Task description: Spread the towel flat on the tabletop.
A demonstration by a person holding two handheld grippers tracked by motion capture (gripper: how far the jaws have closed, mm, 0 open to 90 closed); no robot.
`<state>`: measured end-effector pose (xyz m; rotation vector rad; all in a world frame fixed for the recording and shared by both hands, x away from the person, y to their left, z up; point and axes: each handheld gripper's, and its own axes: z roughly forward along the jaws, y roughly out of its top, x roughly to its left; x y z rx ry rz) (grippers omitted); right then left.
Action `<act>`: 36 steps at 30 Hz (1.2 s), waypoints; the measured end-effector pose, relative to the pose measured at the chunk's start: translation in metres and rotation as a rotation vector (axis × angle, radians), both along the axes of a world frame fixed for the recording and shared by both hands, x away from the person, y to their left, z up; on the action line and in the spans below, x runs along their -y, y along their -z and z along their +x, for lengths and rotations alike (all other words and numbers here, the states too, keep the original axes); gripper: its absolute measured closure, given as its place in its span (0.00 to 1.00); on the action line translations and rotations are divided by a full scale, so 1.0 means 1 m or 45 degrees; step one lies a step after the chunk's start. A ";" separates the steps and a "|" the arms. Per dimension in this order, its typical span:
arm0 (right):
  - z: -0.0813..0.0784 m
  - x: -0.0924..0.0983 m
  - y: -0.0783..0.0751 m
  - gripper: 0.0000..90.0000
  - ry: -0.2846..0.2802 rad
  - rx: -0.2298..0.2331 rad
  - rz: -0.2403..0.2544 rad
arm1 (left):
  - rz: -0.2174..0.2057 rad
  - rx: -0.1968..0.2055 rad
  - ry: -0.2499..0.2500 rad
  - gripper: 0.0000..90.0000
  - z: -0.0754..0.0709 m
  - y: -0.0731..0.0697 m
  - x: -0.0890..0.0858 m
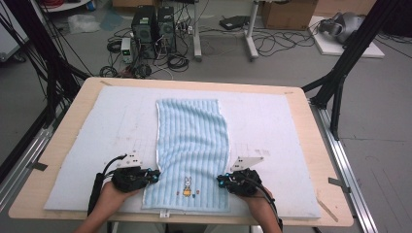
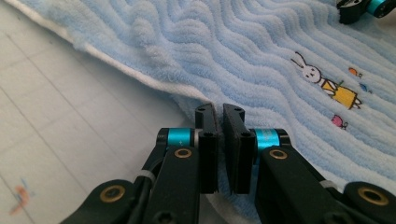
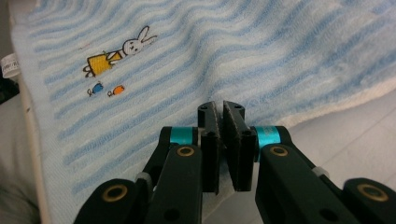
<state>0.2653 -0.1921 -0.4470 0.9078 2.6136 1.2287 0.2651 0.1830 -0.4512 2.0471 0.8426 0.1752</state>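
Observation:
A light blue ribbed towel [image 1: 194, 141] lies lengthwise on a pale mat [image 1: 97, 145], with a small rabbit picture [image 1: 187, 183] near its front end. My left gripper [image 1: 156, 175] sits at the towel's left edge near the front. In the left gripper view its jaws [image 2: 219, 109] are closed together on the white hem of the towel [image 2: 233, 51]. My right gripper [image 1: 219, 180] is at the right edge, level with the left one. Its jaws [image 3: 220, 106] are likewise closed on the hem of the towel [image 3: 233, 46], to the right of the rabbit [image 3: 121, 53].
The mat covers most of a wooden table [image 1: 320, 145]. A white tag [image 1: 165, 213] hangs from the towel's front edge. Black frame legs stand at both sides of the table. Computers and cables lie on the floor beyond it.

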 end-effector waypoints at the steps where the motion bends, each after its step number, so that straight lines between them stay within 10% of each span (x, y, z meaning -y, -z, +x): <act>1: -0.003 0.001 0.000 0.95 -0.007 -0.001 -0.006 | -0.007 -0.009 0.002 0.94 -0.003 0.000 -0.001; 14: -0.038 0.002 -0.007 0.86 -0.132 -0.033 -0.006 | -0.051 -0.033 0.058 0.83 -0.034 -0.006 -0.018; 19: -0.032 -0.009 -0.014 0.69 -0.103 0.024 0.086 | -0.133 0.034 -0.082 0.65 -0.016 -0.019 -0.029; 29: -0.020 -0.052 0.000 0.96 -0.282 -0.007 -0.004 | -0.181 0.085 -0.183 0.64 0.026 -0.034 -0.026; 36: -0.035 -0.043 -0.001 0.87 -0.490 -0.110 0.048 | -0.176 0.068 -0.219 0.62 0.044 -0.030 -0.028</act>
